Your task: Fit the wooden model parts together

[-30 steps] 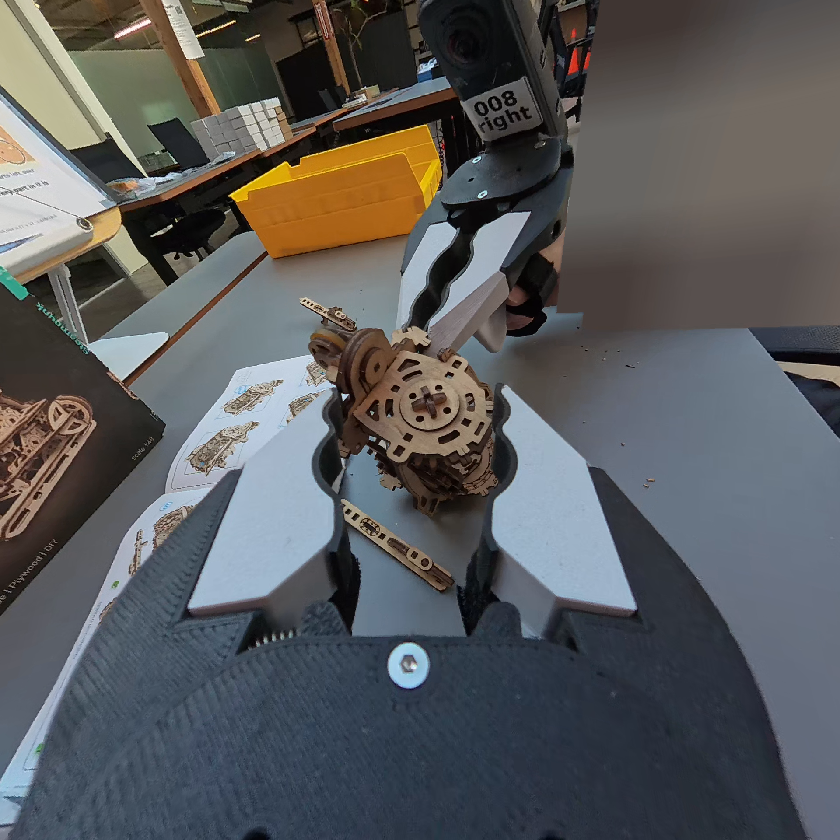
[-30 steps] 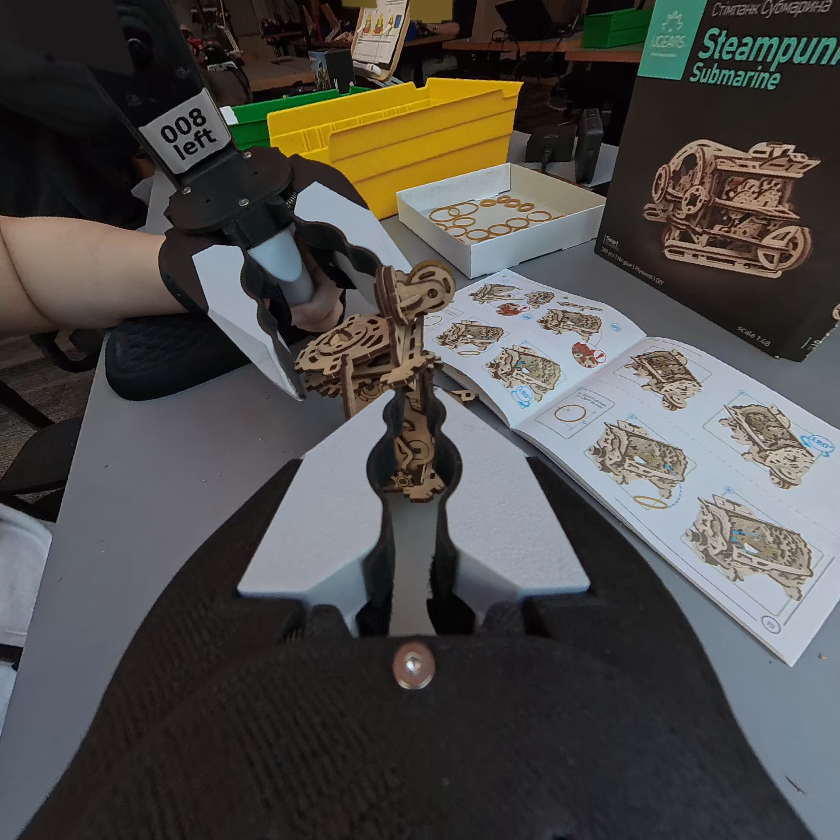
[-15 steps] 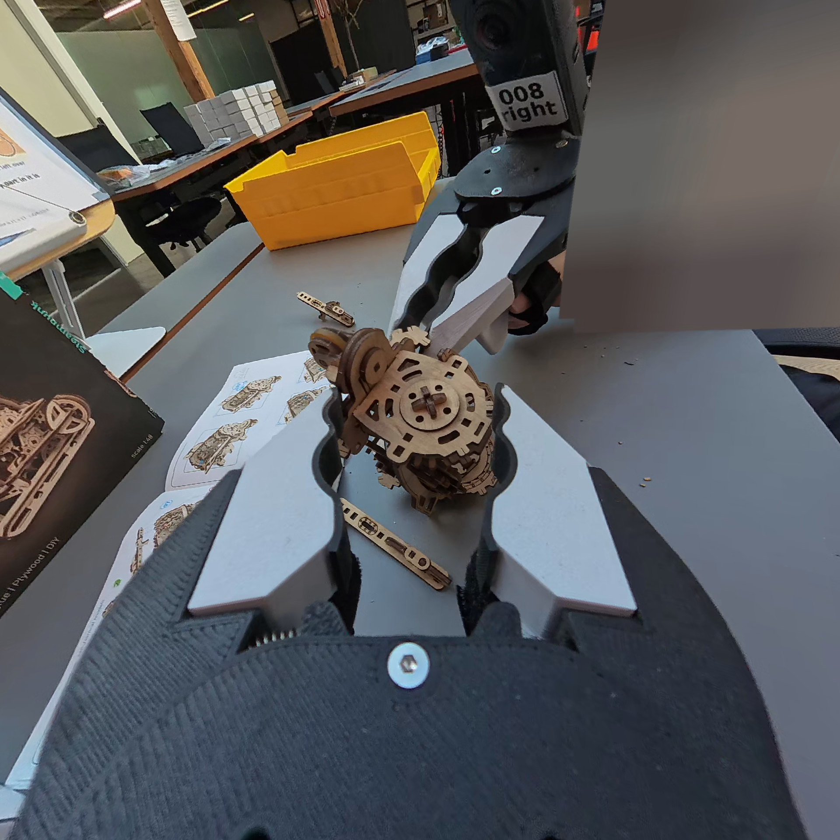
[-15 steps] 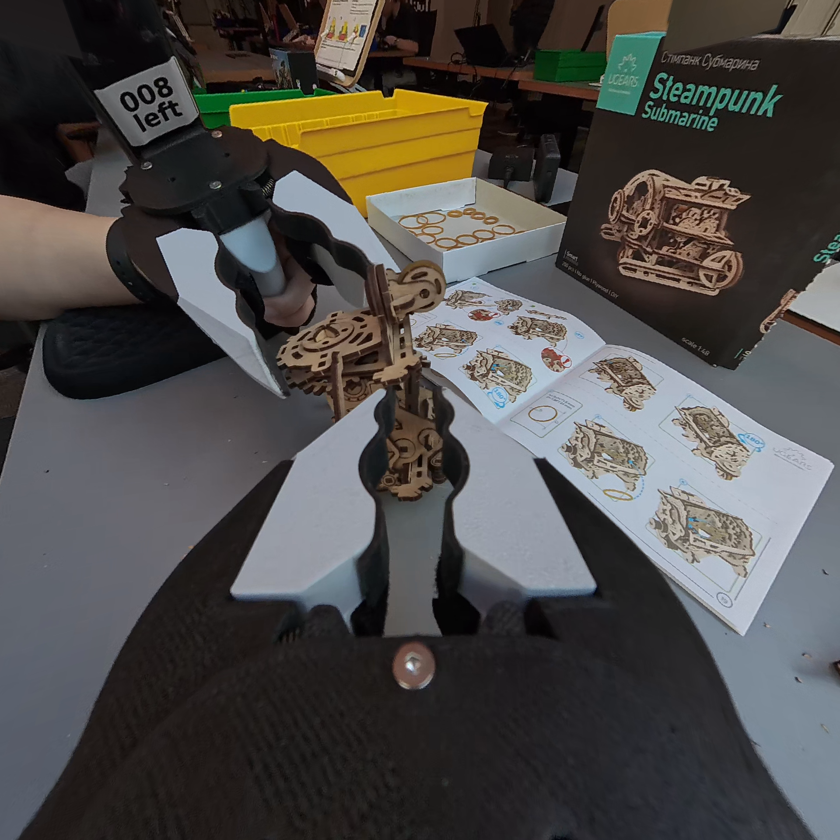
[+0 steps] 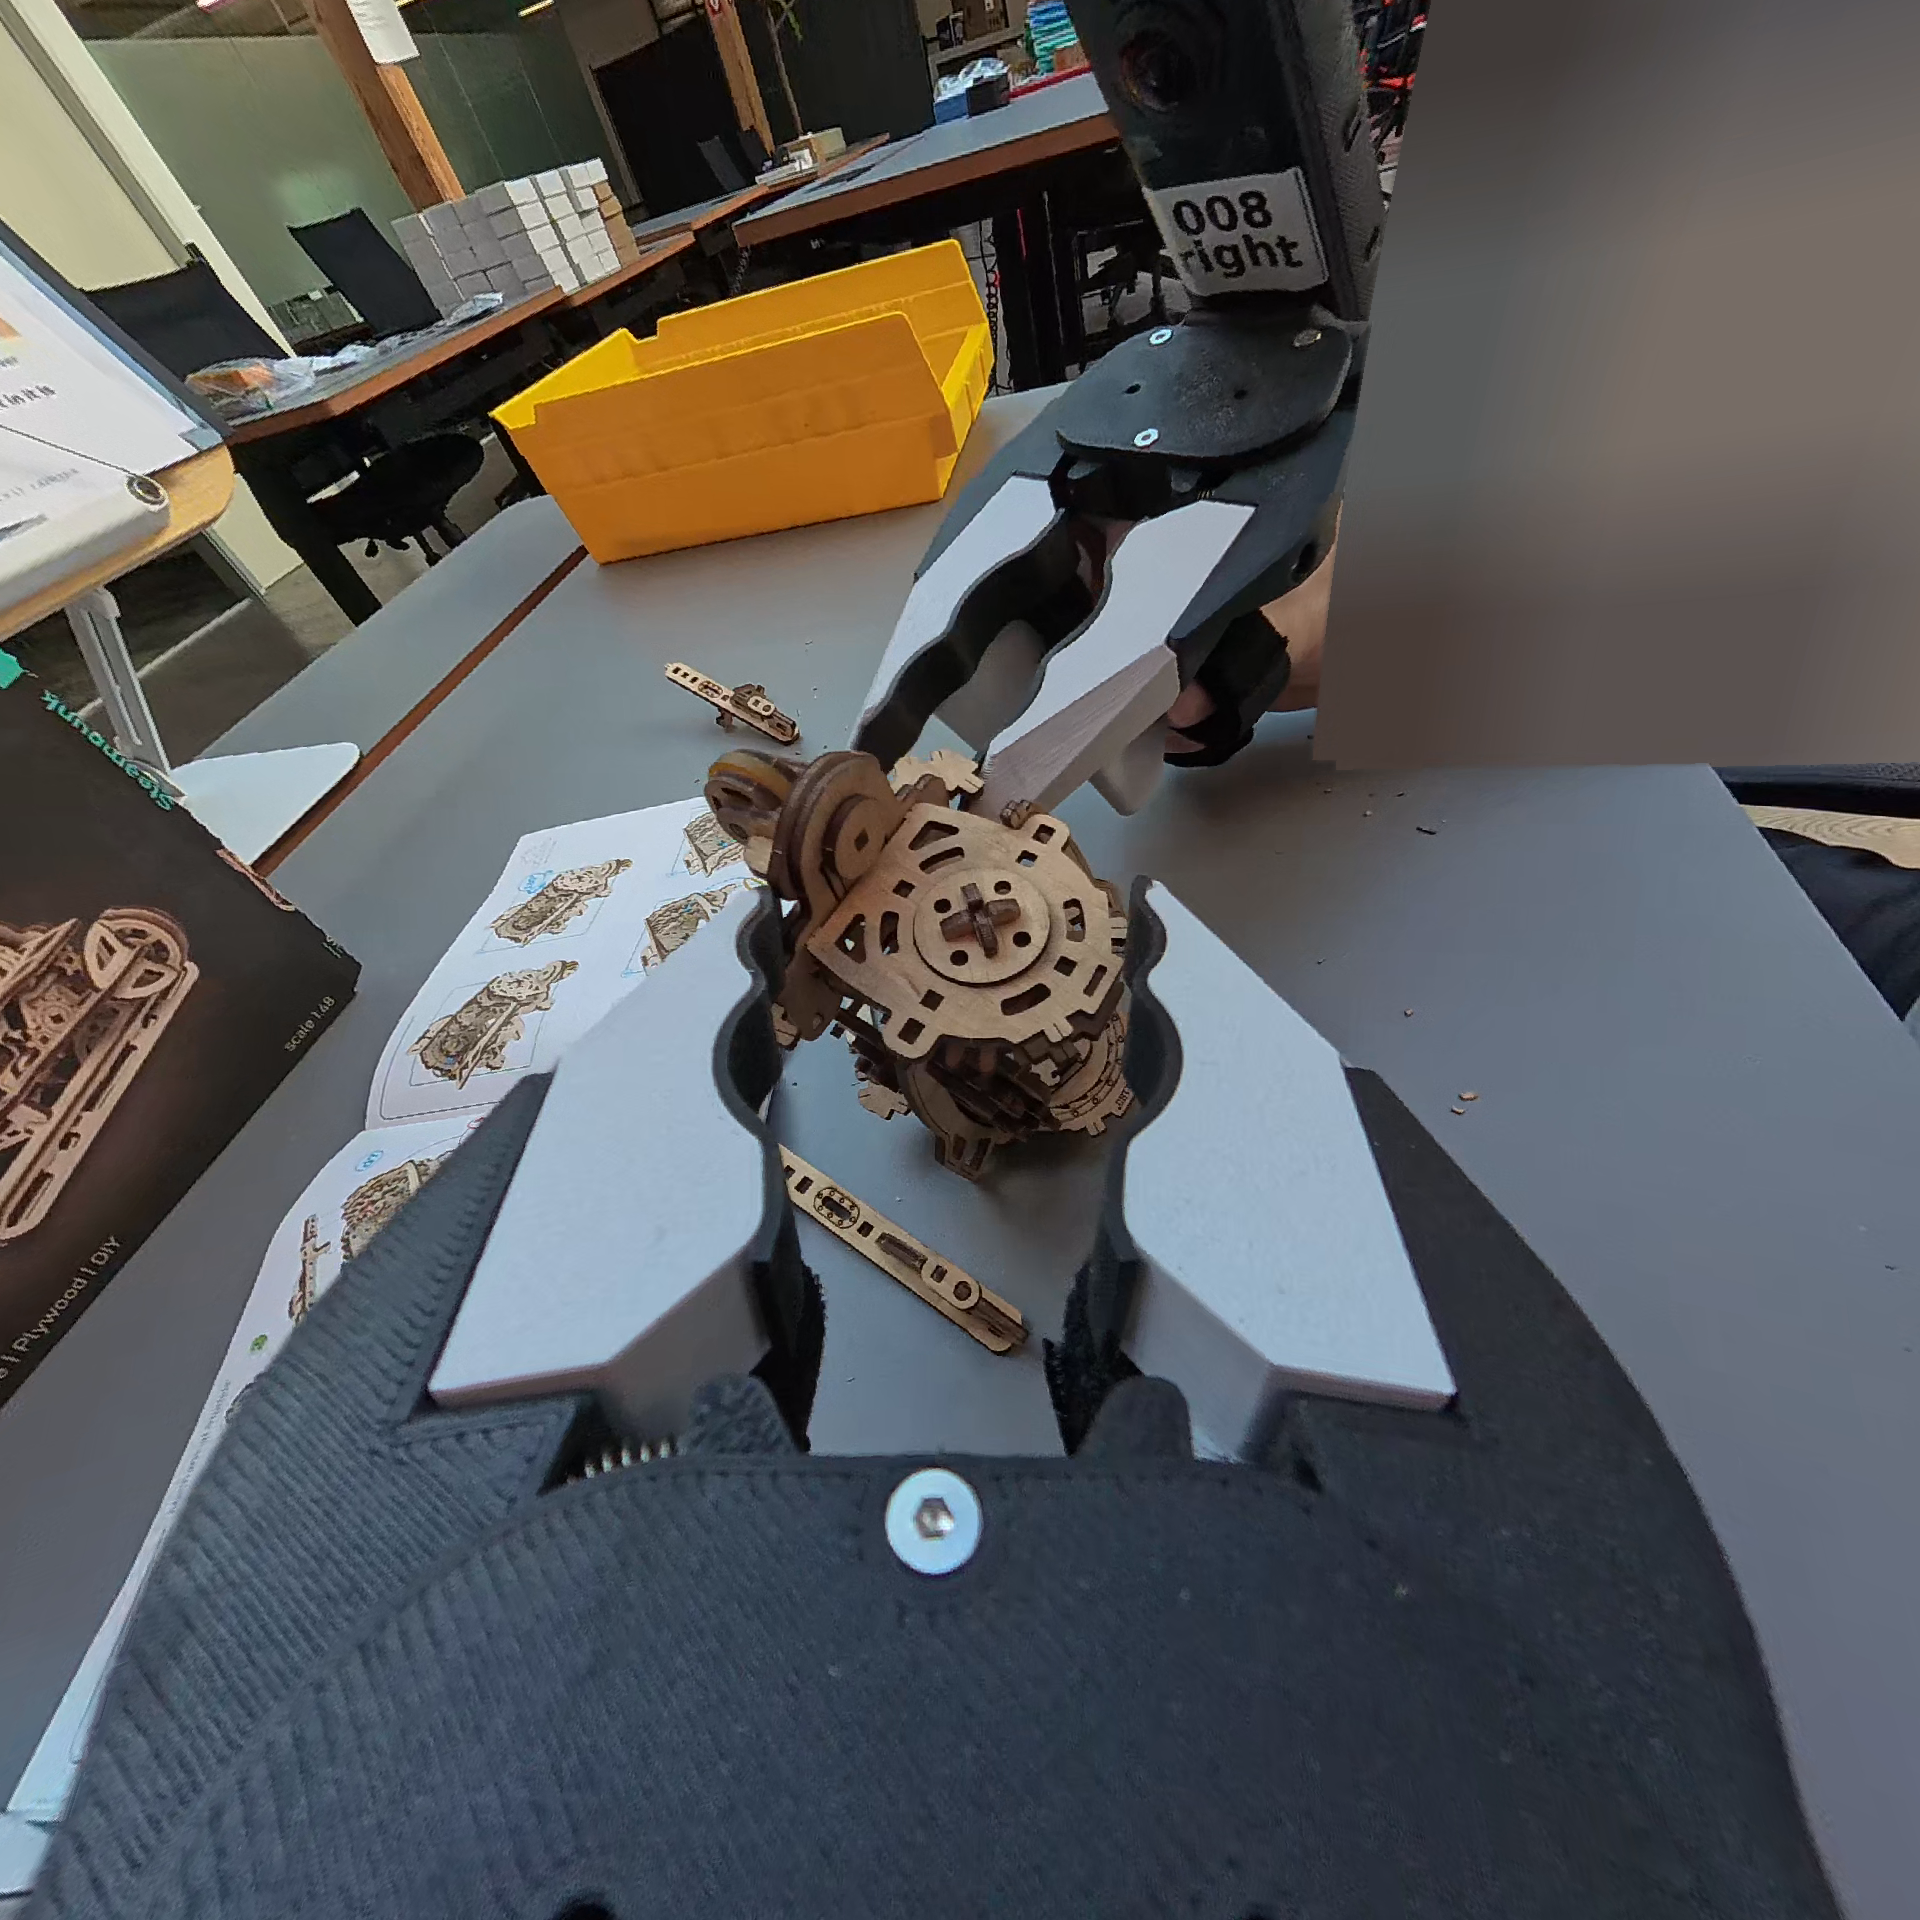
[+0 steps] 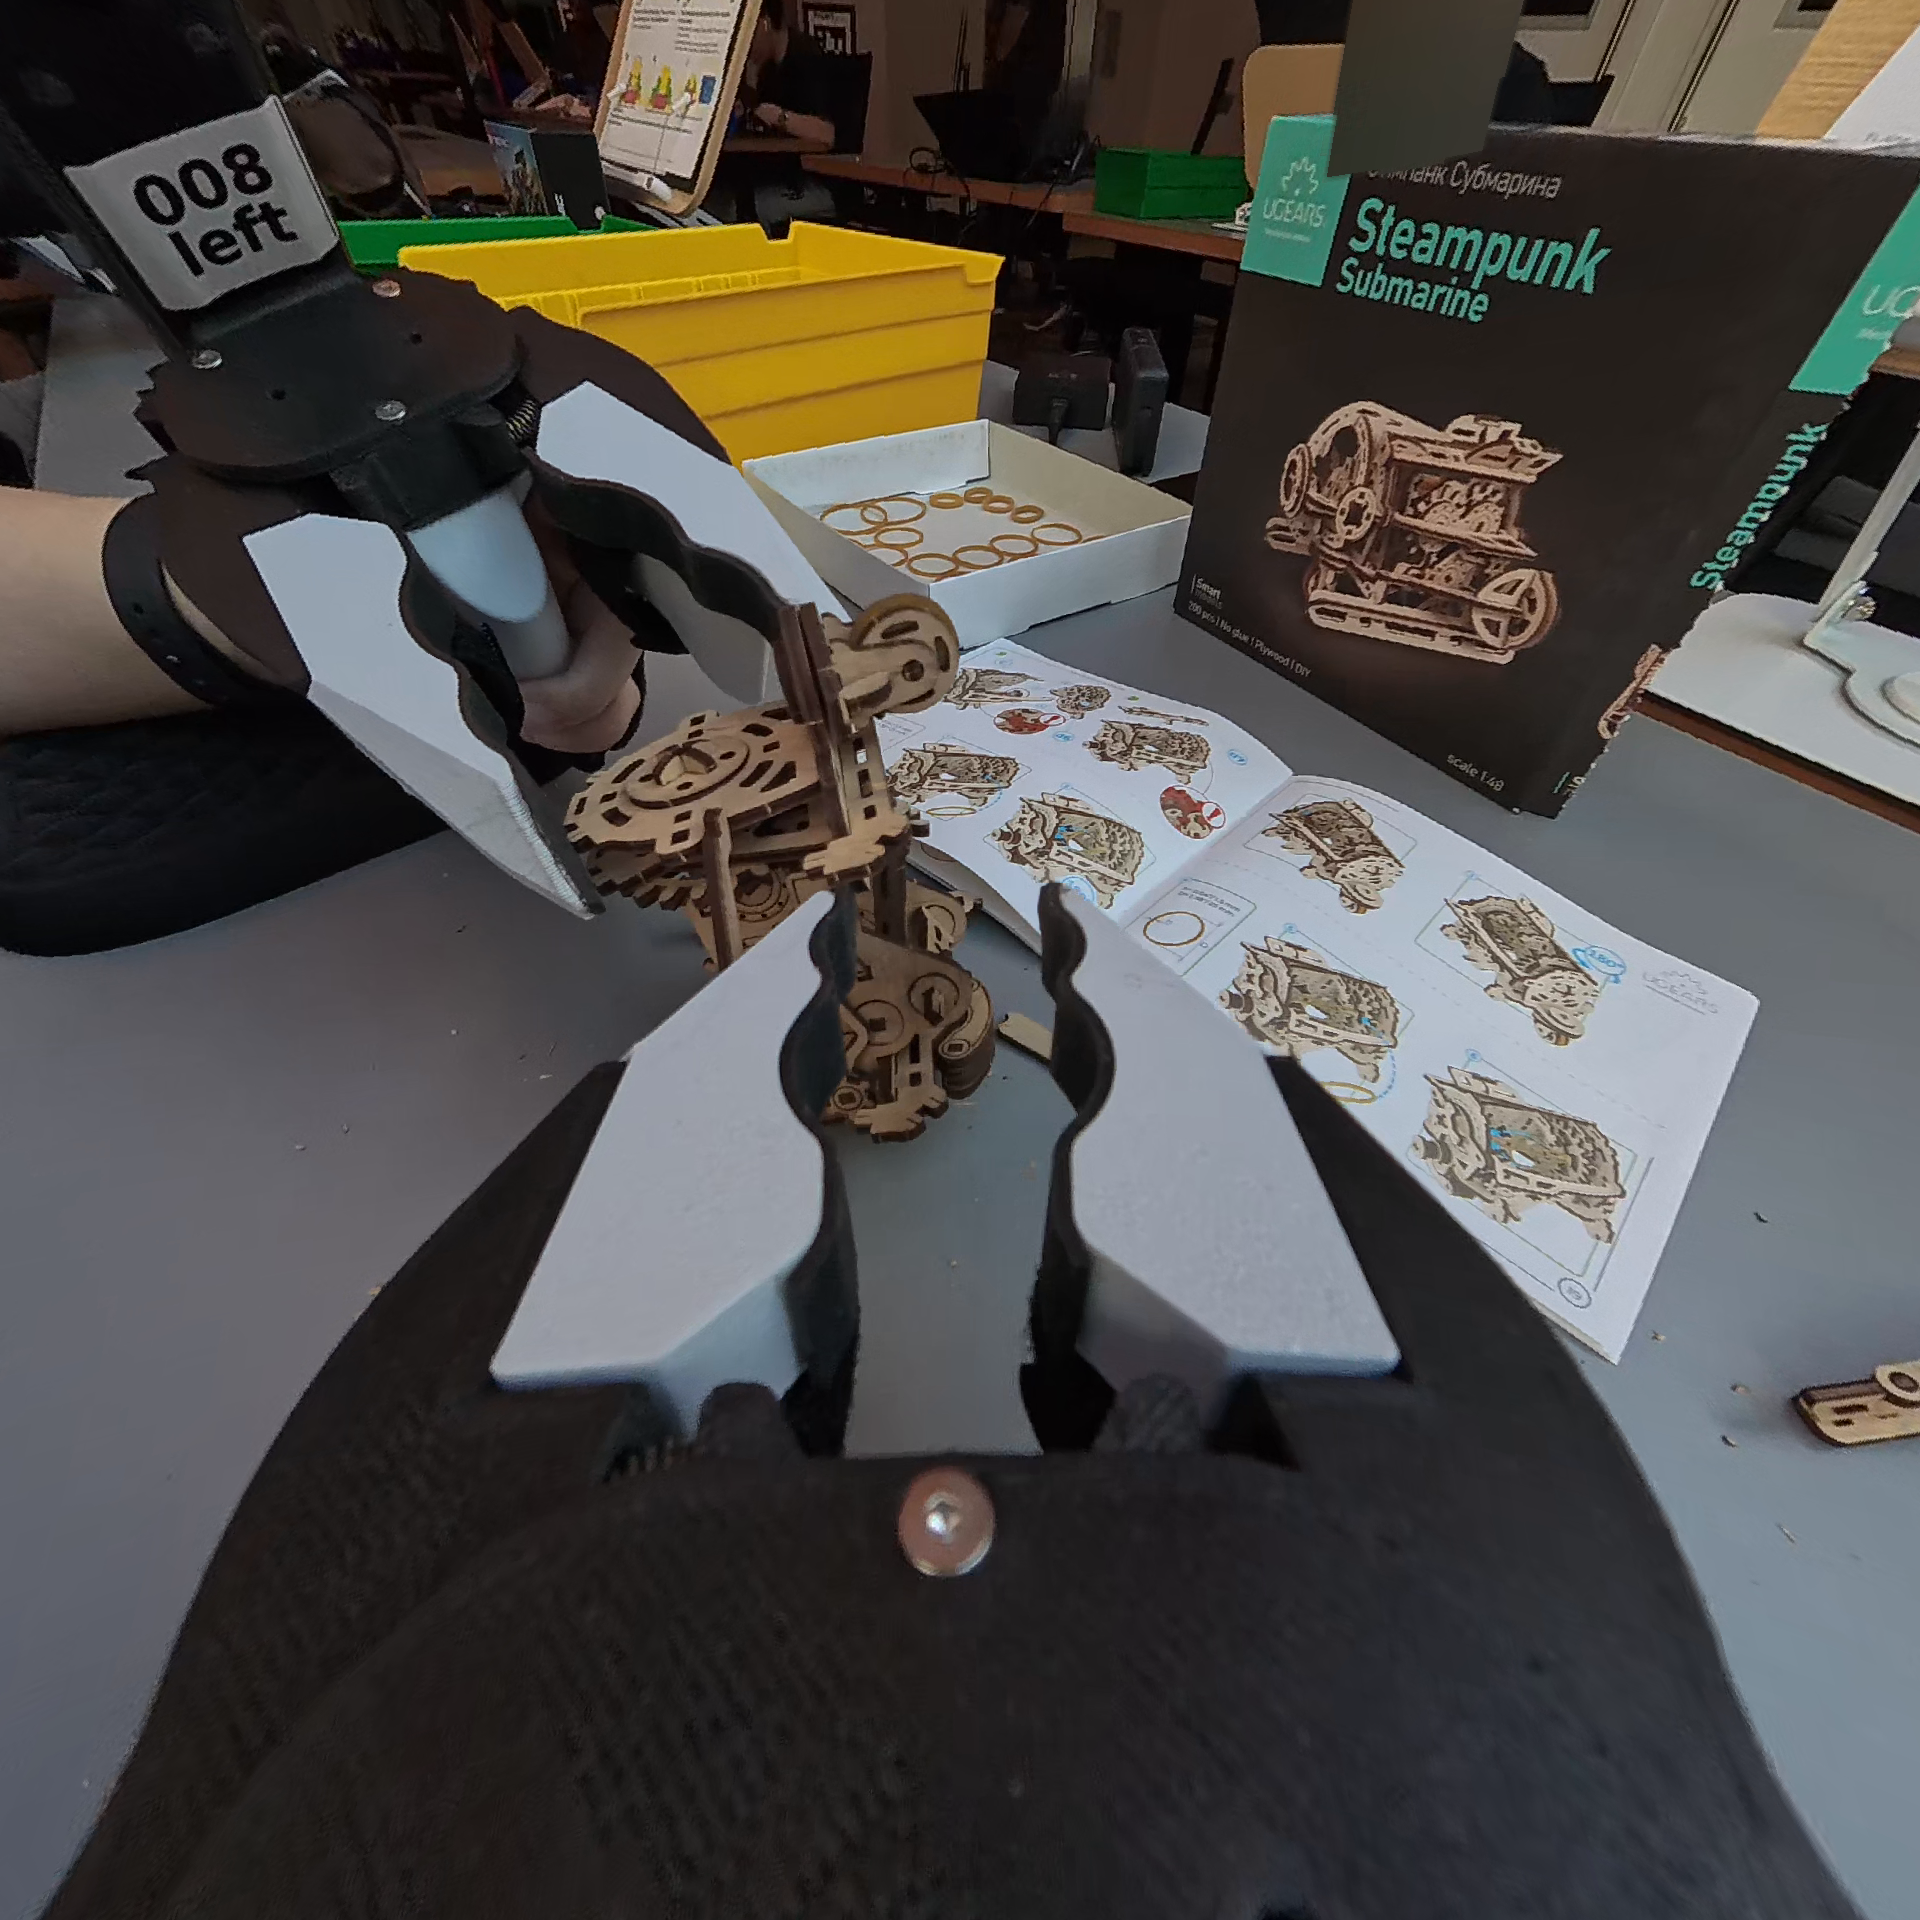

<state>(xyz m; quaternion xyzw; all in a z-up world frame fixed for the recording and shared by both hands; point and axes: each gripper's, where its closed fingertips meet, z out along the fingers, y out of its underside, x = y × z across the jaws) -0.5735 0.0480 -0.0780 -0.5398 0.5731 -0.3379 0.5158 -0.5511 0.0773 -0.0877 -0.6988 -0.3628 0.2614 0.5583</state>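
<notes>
The wooden model point(image 5: 966, 935), a brown gear assembly with a round slotted plate, sits between my left gripper's point(image 5: 945, 914) fingers, which are shut on its sides. It stands tilted, its lower end at the grey table point(image 5: 1558, 987). In the right wrist view the model point(image 6: 769, 800) lies just left of my right gripper point(image 6: 940, 899), which is open with only its left finger close to the model's lower part. The left gripper point(image 6: 675, 769) grips the round plate from the far left. The right gripper point(image 5: 930, 764) shows behind the model in the left wrist view.
A loose wooden strip point(image 5: 894, 1247) lies under the left gripper, another piece point(image 5: 738, 707) farther back, one point(image 6: 1860, 1403) at the right. An open instruction booklet point(image 6: 1351, 987), the dark kit box point(image 6: 1507, 468), a white tray point(image 6: 1091, 582) of rubber bands and a yellow bin point(image 6: 779, 332) stand around. The tips of one gripper are about 4 cm away from the tips of the other.
My right gripper was shut on the model's lower part; it has opened and let go. The left gripper still holds the model.
</notes>
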